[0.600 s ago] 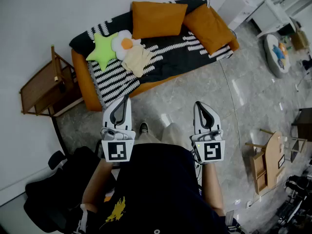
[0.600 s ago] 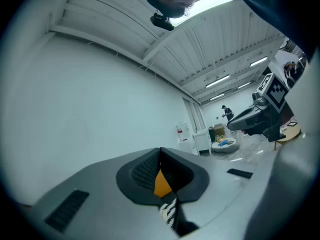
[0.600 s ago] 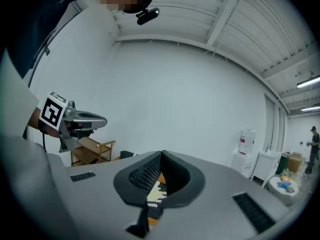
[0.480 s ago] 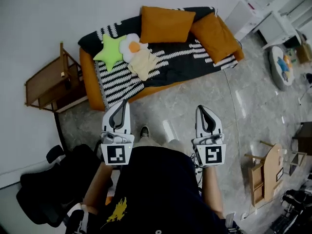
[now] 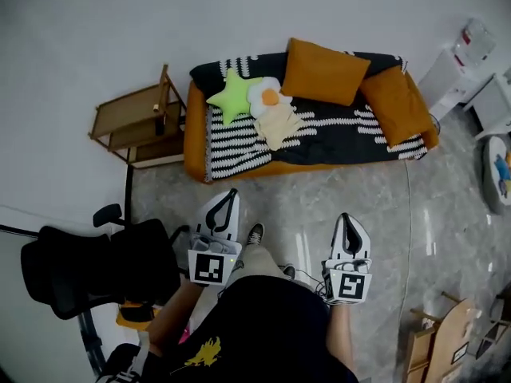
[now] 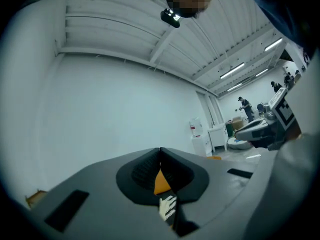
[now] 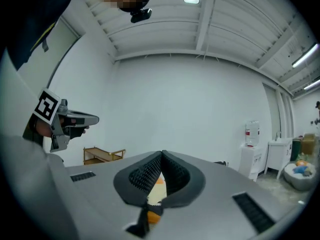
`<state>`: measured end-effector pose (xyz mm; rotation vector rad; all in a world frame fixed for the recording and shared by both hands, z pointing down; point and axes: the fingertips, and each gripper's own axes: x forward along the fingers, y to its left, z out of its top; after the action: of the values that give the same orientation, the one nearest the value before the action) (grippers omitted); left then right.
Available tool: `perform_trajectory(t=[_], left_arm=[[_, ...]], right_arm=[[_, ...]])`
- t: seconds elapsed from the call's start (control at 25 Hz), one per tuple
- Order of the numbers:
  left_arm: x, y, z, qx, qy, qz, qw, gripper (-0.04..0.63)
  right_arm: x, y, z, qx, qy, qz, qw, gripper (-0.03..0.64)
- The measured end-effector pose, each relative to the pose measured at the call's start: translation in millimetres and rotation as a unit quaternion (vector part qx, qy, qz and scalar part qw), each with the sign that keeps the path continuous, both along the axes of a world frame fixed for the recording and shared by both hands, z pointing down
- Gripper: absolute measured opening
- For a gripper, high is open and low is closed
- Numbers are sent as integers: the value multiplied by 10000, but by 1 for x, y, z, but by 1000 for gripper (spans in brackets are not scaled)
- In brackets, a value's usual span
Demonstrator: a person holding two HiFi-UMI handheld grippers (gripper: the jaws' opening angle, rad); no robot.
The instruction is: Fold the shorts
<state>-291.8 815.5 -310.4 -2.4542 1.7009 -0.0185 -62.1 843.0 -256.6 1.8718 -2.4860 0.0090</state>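
1. A person stands on the grey stone floor (image 5: 383, 206) and faces an orange sofa (image 5: 194, 142) at 12 o'clock in the head view. Each hand holds a claw level in front of the body.
2. The left claw (image 5: 231, 194) has its jaws pressed together tip to tip, with nothing between them. In the left gripper view, only a sliver of orange and striped fabric from the far-off sofa shows through the slot below the tips.
3. The right claw (image 5: 346, 217) is likewise closed and empty. It is held beside the left one, at about its 3 o'clock.
4. The shorts (image 5: 279, 128) are cream-coloured and lie in a rumpled heap on the sofa's black-and-white striped blanket (image 5: 239, 134). They are well apart from both claws, at roughly 12 o'clock from the left claw and 11 o'clock from the right.
5. A fried-egg cushion (image 5: 266, 96) touches the shorts at their 12 o'clock. A green star cushion (image 5: 231, 94) lies just beside it, at the shorts' 10 o'clock.
6. One orange pillow (image 5: 323, 72) leans at the back of the seat. A second orange pillow (image 5: 399, 106) rests at the sofa's 3 o'clock end.
7. A wooden shelf unit (image 5: 132, 122) stands just beside the sofa's 9 o'clock end.
8. A black office chair (image 5: 88, 266) sits near the person, at 9 o'clock from the left claw.
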Motion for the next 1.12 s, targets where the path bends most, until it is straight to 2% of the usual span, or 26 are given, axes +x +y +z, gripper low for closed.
perform_trajectory(t=[0.12, 0.32, 0.64, 0.72, 0.88, 1.12], left_arm=[[20, 28, 5, -7, -129, 60, 9999, 15], [47, 64, 2, 83, -110, 101, 9999, 26], [53, 94, -2, 136, -326, 109, 9993, 82], [50, 97, 2, 60, -305, 53, 9995, 98], [51, 100, 1, 15, -304, 29, 9995, 150], [62, 107, 8, 105, -643, 270, 9975, 263]], right_arm=[[7, 17, 3, 169, 203, -167, 9995, 15], [24, 51, -23, 595, -77, -182, 9980, 18], [32, 73, -30, 830, -111, -203, 9963, 18], [33, 78, -36, 897, -133, -211, 9957, 66], [39, 83, -43, 971, -174, -170, 9950, 89], [34, 88, -39, 929, -202, -226, 9952, 165]])
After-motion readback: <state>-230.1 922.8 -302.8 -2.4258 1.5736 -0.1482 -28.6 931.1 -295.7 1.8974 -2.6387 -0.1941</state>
